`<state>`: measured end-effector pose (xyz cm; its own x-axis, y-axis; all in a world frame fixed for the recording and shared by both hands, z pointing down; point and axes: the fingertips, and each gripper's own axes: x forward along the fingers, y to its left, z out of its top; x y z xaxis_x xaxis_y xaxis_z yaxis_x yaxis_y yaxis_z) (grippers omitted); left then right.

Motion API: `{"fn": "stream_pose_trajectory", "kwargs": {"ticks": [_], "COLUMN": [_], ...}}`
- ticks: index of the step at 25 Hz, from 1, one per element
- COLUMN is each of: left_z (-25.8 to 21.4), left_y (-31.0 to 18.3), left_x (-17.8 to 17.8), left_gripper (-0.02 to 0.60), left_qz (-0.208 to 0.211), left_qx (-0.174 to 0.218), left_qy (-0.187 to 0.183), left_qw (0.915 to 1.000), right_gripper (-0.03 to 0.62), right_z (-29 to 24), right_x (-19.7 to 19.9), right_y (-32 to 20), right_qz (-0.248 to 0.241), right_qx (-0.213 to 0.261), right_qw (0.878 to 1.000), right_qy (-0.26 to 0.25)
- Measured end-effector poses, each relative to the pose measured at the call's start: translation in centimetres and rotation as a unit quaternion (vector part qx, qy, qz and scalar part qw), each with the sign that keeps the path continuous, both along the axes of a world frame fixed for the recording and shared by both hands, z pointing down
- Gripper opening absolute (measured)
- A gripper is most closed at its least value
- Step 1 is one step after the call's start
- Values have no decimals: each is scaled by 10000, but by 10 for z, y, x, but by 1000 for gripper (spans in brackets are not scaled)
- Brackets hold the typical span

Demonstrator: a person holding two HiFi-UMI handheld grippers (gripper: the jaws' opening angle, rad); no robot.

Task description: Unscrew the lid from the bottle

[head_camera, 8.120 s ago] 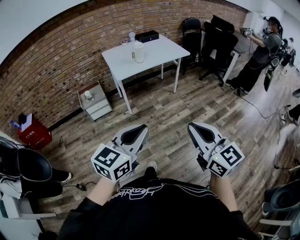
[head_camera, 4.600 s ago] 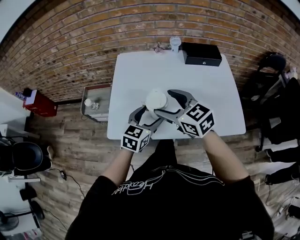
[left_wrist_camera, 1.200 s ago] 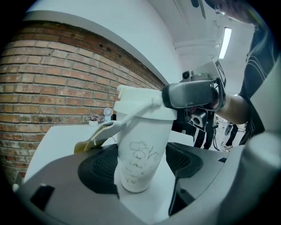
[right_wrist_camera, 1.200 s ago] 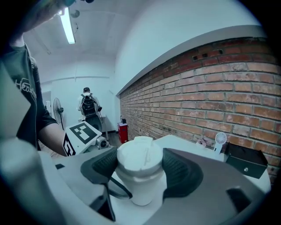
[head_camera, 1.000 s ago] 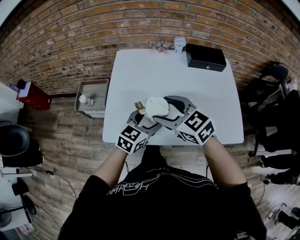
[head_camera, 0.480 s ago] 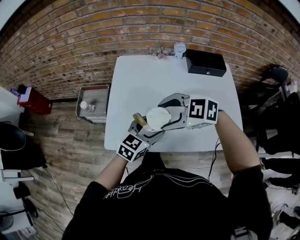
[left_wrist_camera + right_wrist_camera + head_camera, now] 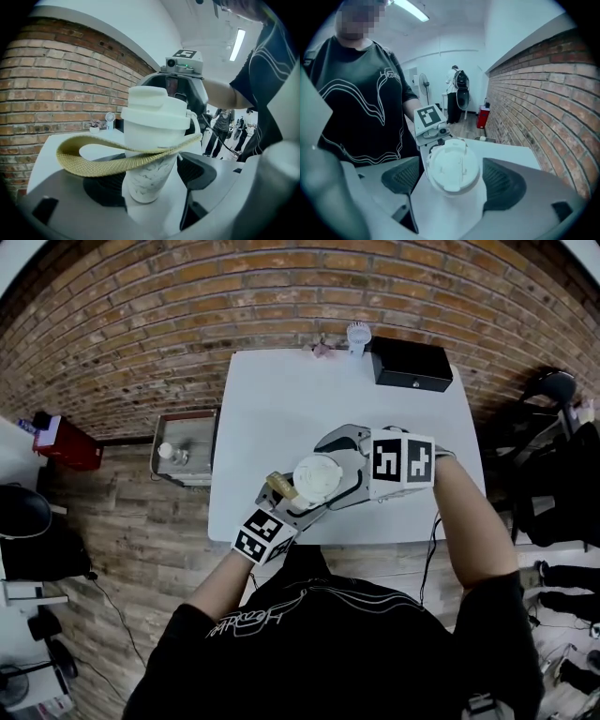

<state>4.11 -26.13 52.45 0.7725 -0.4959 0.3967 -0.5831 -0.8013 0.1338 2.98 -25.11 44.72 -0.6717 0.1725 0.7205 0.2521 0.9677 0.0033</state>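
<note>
A white bottle (image 7: 144,176) with a marbled body, a white screw lid (image 7: 316,476) and a tan woven strap (image 7: 117,154) is held over the near edge of the white table (image 7: 281,399). My left gripper (image 7: 295,502) is shut on the bottle's body from below, a pad on each side. My right gripper (image 7: 328,470) reaches in from the right and straddles the lid (image 7: 452,166). Its jaws are opening, and a narrow gap shows between each pad and the lid.
A black box (image 7: 412,365), a small white fan (image 7: 358,334) and a small pink thing (image 7: 322,349) stand at the table's far edge. A grey drawer unit (image 7: 183,451) and a red box (image 7: 66,444) are on the floor at left; black chairs (image 7: 553,390) at right.
My right gripper has swung round the lid, its marker cube moving from the near right toward the far side. Its pads now stand off the lid. The left gripper keeps its hold on the bottle.
</note>
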Motion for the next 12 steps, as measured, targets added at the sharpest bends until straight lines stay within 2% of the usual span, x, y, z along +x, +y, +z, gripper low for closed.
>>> {"fn": "stream_pose_trajectory", "kwargs": {"ticks": [1,4,6,8,12], "left_z": [0,0,1,1,1], "left_y": [0,1,1,1,1], "left_x": [0,0,0,0,0], "left_gripper": [362,362,362,362,362], "left_qz": [-3,-9,-21,-41,-84], "left_qx": [-4,-10,-4,0,16], "left_qy": [4,1,2,4,19], "left_qw": [10000,10000,10000,10000,10000], "right_gripper": [414,401,382,382,382], "right_z": [-3,-10,-15,-16,-1], "right_x": [-1,-3,-5,-6,-5], "right_y": [1,-3,-10,-13,-10], "right_qz": [238,1194,1973,2690,3547], "right_qx": [14,194,207,110,258], "right_qw": [9996,9901,9740,9527,9238], "right_qy": [-161,-709,-1091,-1411,-1419]}}
